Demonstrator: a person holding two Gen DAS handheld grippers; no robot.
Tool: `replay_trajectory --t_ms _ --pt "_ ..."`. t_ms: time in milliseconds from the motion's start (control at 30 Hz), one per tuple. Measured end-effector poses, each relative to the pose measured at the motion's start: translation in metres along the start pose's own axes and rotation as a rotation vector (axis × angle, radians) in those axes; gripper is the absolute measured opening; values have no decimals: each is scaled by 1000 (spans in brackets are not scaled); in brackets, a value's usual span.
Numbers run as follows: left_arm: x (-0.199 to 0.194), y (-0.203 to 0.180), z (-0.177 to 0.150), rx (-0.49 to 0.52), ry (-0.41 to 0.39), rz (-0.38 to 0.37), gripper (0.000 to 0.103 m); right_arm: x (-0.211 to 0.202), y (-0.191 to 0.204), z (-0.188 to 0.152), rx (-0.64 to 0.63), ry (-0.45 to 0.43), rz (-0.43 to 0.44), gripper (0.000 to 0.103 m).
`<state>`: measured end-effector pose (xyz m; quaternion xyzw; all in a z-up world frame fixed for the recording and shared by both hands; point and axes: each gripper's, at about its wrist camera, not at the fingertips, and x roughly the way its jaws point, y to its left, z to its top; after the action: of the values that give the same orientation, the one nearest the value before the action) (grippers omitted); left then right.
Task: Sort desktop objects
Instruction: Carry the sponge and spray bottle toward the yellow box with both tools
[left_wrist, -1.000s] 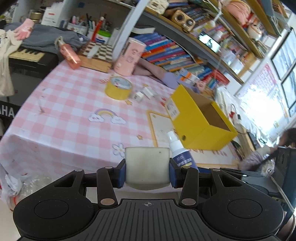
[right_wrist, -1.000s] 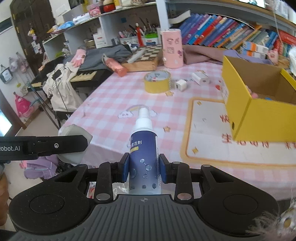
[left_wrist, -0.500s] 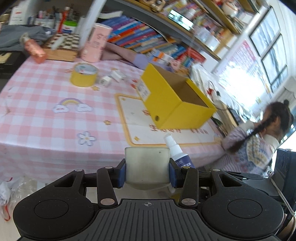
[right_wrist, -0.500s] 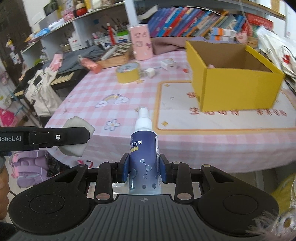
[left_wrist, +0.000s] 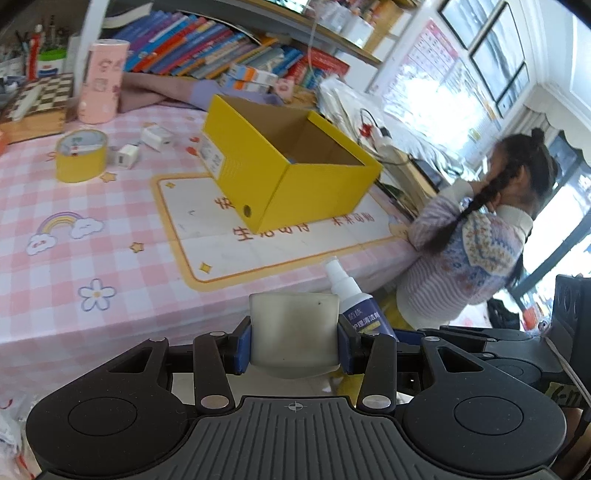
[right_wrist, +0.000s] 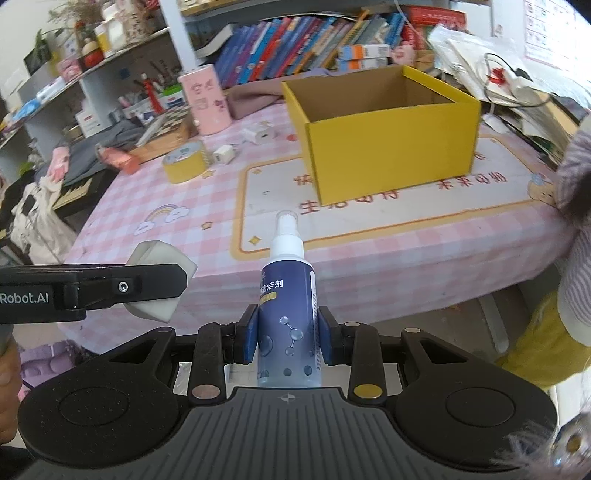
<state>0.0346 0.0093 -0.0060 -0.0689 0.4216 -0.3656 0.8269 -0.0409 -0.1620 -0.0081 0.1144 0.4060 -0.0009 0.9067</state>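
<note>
The left gripper (left_wrist: 294, 338) clamps a pale sponge block (left_wrist: 293, 339); the right gripper (right_wrist: 287, 338) clamps an upright blue spray bottle (right_wrist: 286, 314). Both hang off the near table edge, short of the open yellow box (right_wrist: 384, 144) on the table (right_wrist: 155, 195).

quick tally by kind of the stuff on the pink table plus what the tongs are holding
yellow box: 1
yellow tape roll: 1
white chargers: 2
pink cylinder tin: 1
spray bottle, in the right tongs: 1
white sponge block, in the left tongs: 1
total: 7
</note>
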Motion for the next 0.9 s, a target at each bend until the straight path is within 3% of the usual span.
replay_trajectory --t_ms 267,900 --pt "17 -9 8 36 41 -30 43 -1 -18 -1 60 4 -43 30" --pt "44 -21 39 81 44 -73 43 14 -39 28 61 -4 -86 30"
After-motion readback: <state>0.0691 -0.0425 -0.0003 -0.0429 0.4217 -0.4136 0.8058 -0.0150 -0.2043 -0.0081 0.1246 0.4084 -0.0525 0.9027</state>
